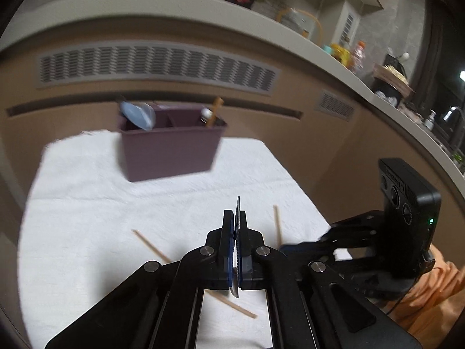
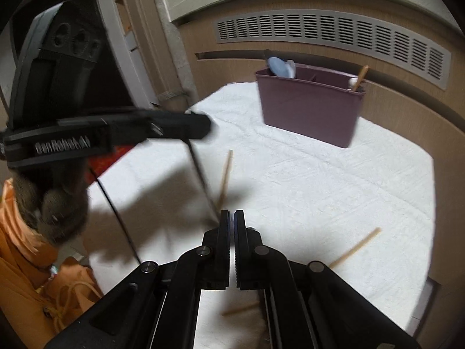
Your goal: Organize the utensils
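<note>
Your left gripper [image 1: 237, 226] is clamped hard on a thin, flat blue-handled utensil [image 1: 238, 218], probably a spoon, though you only see it edge-on; it's stiff, light and slick, so hold it on the flat of the handle. Your right gripper [image 2: 231, 224] is closed with nothing between its pads. The maroon caddy [image 1: 170, 148] stands well ahead on the white cloth [image 1: 87, 203], and loose wooden chopsticks [image 1: 151, 245], light and prone to roll, lie near your fingers.

Open cloth [image 1: 87, 197] before organizer [image 1: 170, 148]
</note>
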Tool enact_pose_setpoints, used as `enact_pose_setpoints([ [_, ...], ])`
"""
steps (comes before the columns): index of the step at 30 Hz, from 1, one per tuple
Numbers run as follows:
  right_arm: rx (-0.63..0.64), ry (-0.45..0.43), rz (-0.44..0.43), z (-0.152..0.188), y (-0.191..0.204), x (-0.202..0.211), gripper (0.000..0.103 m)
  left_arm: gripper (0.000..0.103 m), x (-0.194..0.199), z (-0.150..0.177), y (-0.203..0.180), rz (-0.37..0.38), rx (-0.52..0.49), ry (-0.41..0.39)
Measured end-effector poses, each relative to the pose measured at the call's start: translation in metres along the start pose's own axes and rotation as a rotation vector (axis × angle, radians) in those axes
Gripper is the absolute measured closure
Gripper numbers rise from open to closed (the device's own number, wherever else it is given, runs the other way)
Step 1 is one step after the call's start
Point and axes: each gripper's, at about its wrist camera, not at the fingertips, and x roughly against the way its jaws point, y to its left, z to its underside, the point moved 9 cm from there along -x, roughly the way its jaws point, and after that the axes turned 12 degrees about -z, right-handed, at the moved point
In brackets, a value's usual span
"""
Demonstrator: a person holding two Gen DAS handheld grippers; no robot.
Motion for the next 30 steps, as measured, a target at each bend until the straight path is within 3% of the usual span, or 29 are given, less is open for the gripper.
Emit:
enact_pose_setpoints([
  [2,0.028,0.031,0.088,0.005,-0.011,0.006,0.098,0.102,0.009,-0.004,0.01,-0.04,0.009,-0.027],
  [4,0.043,0.086,0.119,0.015,-0.018,0.005,0.089,0.102,0.017,-0.007,0.017,-0.068,0.009,-0.055],
  [8,0.017,0.177,0.109,0.038,-0.021,-0.008,0.083,0.102,0.026,-0.011,0.019,-0.126,-0.023,-0.102],
  [13,0.042,0.221,0.096,0.035,-0.014,-0.036,0.072,0.102,0.028,-0.011,0.02,-0.164,-0.053,-0.112],
  [17,0.074,0.286,0.144,0.034,-0.019,-0.061,0.072,0.102,0.031,-0.009,0.03,-0.18,-0.043,-0.112],
  [22,0.048,0.331,0.132,0.038,-0.023,-0.074,0.073,0.102,0.028,-0.004,0.037,-0.177,-0.038,-0.095],
  [23,0.051,0.336,0.137,0.039,-0.022,-0.074,0.075,0.102,0.026,-0.003,0.038,-0.174,-0.037,-0.089],
  [24,0.051,0.34,0.141,0.039,-0.021,-0.072,0.089,0.102,0.024,-0.002,0.039,-0.174,-0.037,-0.085],
  [26,0.053,0.342,0.152,0.039,-0.019,-0.07,0.092,0.102,0.019,0.003,0.048,-0.201,-0.023,-0.069],
  [28,0.056,0.327,0.16,0.039,-0.016,-0.062,0.092,0.099,0.012,0.011,0.072,-0.236,0.059,-0.017],
  [30,0.039,0.294,0.15,0.035,-0.015,-0.05,0.092,0.092,-0.001,0.028,0.099,-0.258,0.163,0.093],
])
